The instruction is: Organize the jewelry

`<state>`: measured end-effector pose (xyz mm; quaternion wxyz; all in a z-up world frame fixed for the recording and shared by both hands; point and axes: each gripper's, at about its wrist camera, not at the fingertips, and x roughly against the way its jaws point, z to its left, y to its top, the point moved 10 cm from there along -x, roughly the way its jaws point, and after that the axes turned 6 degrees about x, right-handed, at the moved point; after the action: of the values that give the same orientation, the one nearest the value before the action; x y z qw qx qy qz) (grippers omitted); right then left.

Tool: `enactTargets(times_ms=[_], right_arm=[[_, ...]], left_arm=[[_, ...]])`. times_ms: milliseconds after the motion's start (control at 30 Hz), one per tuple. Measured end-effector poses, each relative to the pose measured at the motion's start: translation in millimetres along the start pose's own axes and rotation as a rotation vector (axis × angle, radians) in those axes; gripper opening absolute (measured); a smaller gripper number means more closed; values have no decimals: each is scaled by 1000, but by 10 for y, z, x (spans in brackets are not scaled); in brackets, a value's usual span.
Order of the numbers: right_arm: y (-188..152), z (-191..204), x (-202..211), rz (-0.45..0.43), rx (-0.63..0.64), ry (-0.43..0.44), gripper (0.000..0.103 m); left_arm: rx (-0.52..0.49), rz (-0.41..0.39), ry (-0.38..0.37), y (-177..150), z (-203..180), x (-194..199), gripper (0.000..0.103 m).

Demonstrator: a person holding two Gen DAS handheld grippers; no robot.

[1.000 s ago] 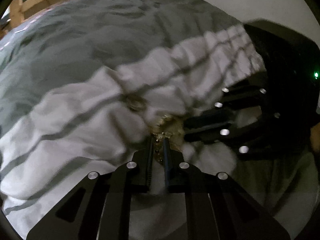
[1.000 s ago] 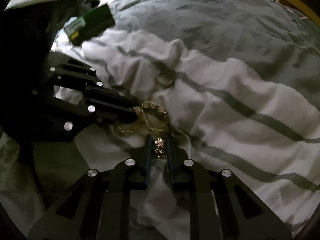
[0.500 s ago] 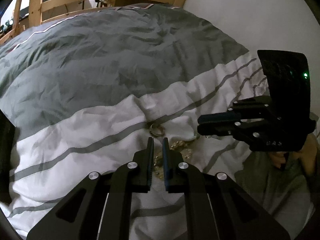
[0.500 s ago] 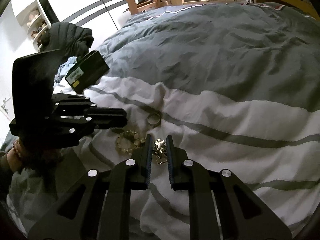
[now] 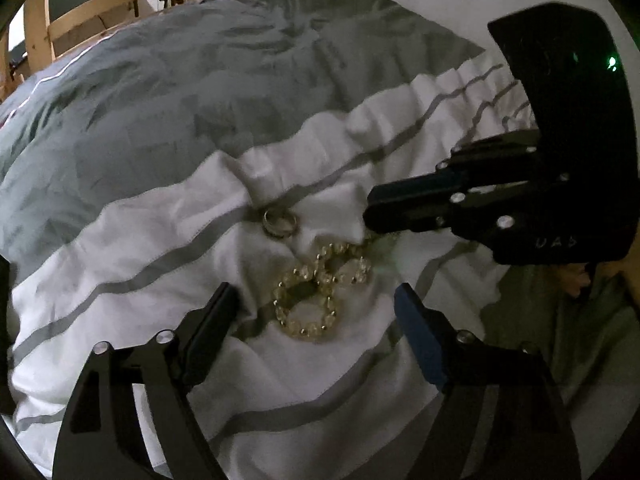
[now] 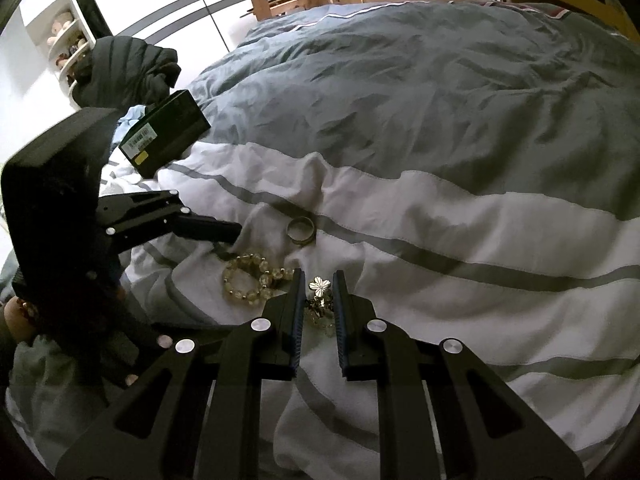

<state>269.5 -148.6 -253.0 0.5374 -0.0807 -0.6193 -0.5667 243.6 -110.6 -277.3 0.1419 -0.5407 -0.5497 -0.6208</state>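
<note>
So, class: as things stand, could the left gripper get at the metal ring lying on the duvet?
Probably yes. The left gripper has just been opening, with nothing pinched; the metal ring lies just beyond the beaded bracelet, uncovered.

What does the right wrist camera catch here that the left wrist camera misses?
Only the right wrist view: the flower charm between the right tool's fingers, a dark box and a dark jacket at the bed's edge.
Only the left wrist view: the left tool's fingers spread wide, having just opened, around the bead bracelet, not touching it.
Both: the bracelet, the ring and the striped duvet.
</note>
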Motion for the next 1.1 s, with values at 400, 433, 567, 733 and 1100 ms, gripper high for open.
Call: enactTargets(times_ms=[400,433,567,733,1100], right_arm=[[65,-53,65,-37,-38,-27,15],[73,-51,75,-42,-38,-27,15],[94,-18,115,-59,-38,-25,15],[148,-31,177,-88,-52,-22,15],[185,-59,198,-108,-68,-18,15]], left_arm=[[28,25,173,-27,320,-12,18],[27,16,181,-14,320,2,17],[66,-43,169,108,349,132,16],[122,-94,130,215,412,260,7],[60,-110,94,209,200,261,7]])
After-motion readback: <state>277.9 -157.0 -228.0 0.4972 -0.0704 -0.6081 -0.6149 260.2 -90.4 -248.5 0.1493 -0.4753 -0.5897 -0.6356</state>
